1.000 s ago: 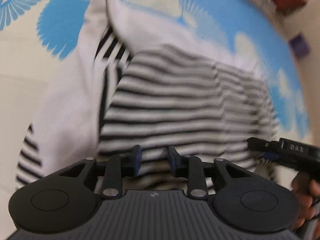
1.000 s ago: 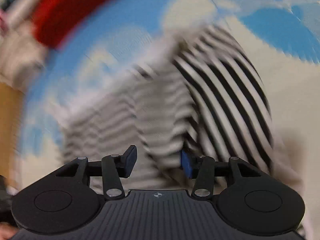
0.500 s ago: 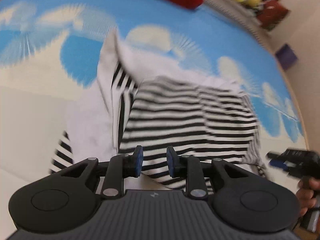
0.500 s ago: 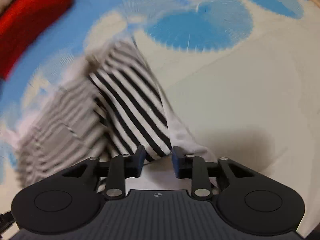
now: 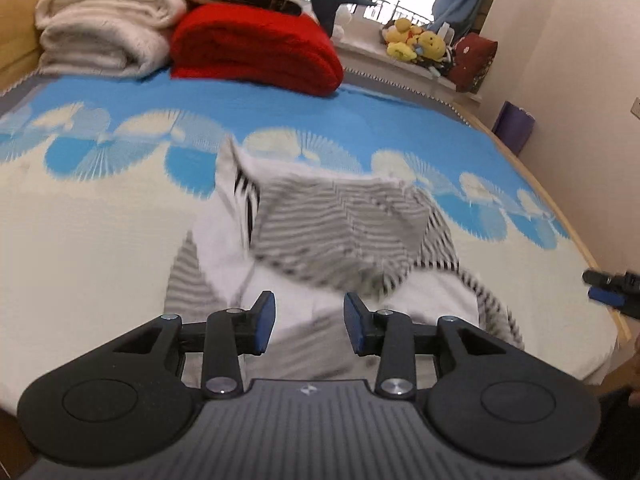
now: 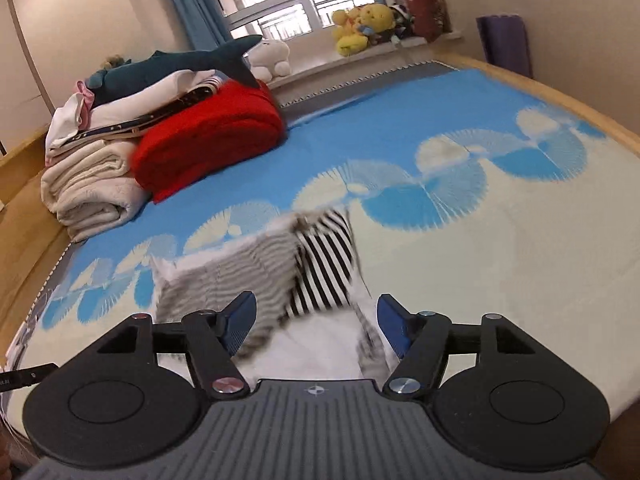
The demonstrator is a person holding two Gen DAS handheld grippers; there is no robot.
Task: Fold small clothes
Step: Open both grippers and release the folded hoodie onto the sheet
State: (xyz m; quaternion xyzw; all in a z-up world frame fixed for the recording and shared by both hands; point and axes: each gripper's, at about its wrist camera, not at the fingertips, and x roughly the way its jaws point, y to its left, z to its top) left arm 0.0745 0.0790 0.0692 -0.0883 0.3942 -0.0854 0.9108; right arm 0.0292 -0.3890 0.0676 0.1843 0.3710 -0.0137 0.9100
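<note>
Left gripper raised above the near edge of the striped shirt, jaws apart with nothing between the blue pads; just been opening, cloth let go. A second ago, pads close together down at the shirt's striped hem; now pulled back and up, with much more of the room showing. Right gripper likewise lifted off the striped shirt, jaws spread wider, also just been opening, nothing pinched; half a second ago nearly closed over the white edge of the cloth. Right gripper's tip seen in the left view well to the right of the shirt, at the bed's edge.

Shirt lying on the bedspread, on the cream part just below the blue band, striped half folded over the white half, a sleeve corner poking up at the far left; blurred, so folds hard to read. Beyond the shirt, at the far side of the bed: red blanket, with cream blankets left of it. Plush toys on the windowsill farther off.
</note>
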